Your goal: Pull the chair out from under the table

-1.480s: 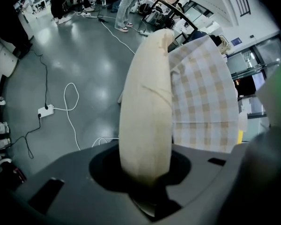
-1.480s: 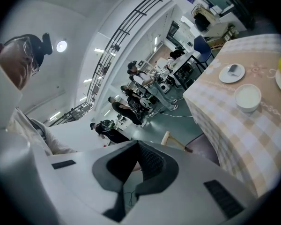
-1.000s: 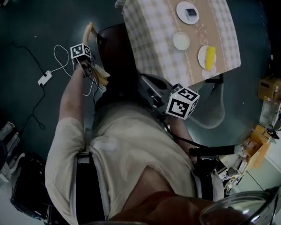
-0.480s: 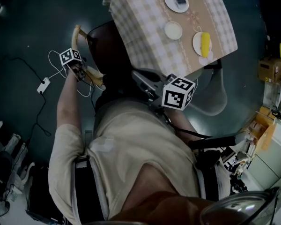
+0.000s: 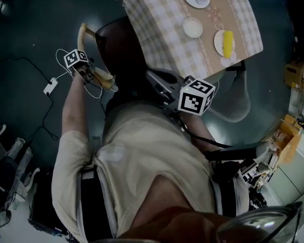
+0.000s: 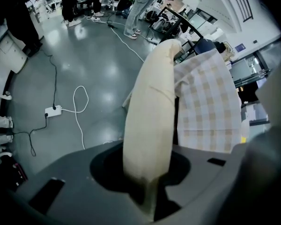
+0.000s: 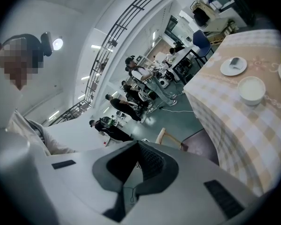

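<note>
The chair has a dark seat [image 5: 120, 44] and a pale wooden back rail [image 5: 84, 33]. It stands at the left edge of the table with the checked cloth [image 5: 157, 29], its seat partly under the cloth. My left gripper [image 5: 95, 75] points down and is shut on the back rail [image 6: 150, 121], which fills the space between its jaws [image 6: 147, 191]. My right gripper [image 5: 155, 80] hangs in front of my chest near the table's near corner, shut with nothing in it [image 7: 129, 184]. In the right gripper view the chair's rail [image 7: 166, 137] and seat [image 7: 202, 146] show beside the cloth [image 7: 243, 111].
A white cable and power strip [image 5: 50, 85] lie on the floor left of the chair [image 6: 54, 110]. Plates, a bowl [image 5: 192, 27] and a yellow item [image 5: 227, 42] sit on the table. A grey chair [image 5: 235, 105] stands at the right. Several people stand far off [image 7: 131, 102].
My left gripper, still clamped on the back rail, has shifted slightly away from the table with the chair. The right gripper has stayed where it was.
</note>
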Demonstrator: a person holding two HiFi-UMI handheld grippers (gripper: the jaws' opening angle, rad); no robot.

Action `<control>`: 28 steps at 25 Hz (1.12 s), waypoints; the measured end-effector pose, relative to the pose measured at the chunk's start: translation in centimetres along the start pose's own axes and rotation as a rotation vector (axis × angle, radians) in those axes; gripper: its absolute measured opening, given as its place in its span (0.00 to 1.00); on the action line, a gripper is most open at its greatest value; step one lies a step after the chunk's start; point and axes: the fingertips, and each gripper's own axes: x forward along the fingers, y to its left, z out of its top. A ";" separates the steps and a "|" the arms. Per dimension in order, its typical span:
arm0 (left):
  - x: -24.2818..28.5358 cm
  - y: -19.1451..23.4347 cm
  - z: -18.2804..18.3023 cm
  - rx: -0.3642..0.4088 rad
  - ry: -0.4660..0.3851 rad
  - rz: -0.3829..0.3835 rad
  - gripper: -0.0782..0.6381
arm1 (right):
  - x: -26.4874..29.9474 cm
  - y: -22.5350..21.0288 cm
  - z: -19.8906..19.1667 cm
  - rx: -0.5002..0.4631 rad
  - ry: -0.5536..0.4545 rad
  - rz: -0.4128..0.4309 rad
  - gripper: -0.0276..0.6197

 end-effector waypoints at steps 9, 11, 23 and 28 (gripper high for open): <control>-0.2 0.4 0.1 -0.011 -0.007 -0.002 0.27 | 0.6 0.1 0.0 -0.001 0.013 0.004 0.05; -0.1 0.5 0.2 -0.017 -0.009 -0.002 0.27 | 0.5 0.0 0.0 0.000 0.011 0.000 0.05; -0.5 2.3 0.1 -0.063 -0.022 -0.002 0.27 | 1.3 0.0 -0.5 -0.001 0.019 0.011 0.05; -0.4 2.4 0.2 -0.057 -0.026 -0.007 0.27 | 0.9 -0.3 -0.7 -0.002 0.009 -0.007 0.05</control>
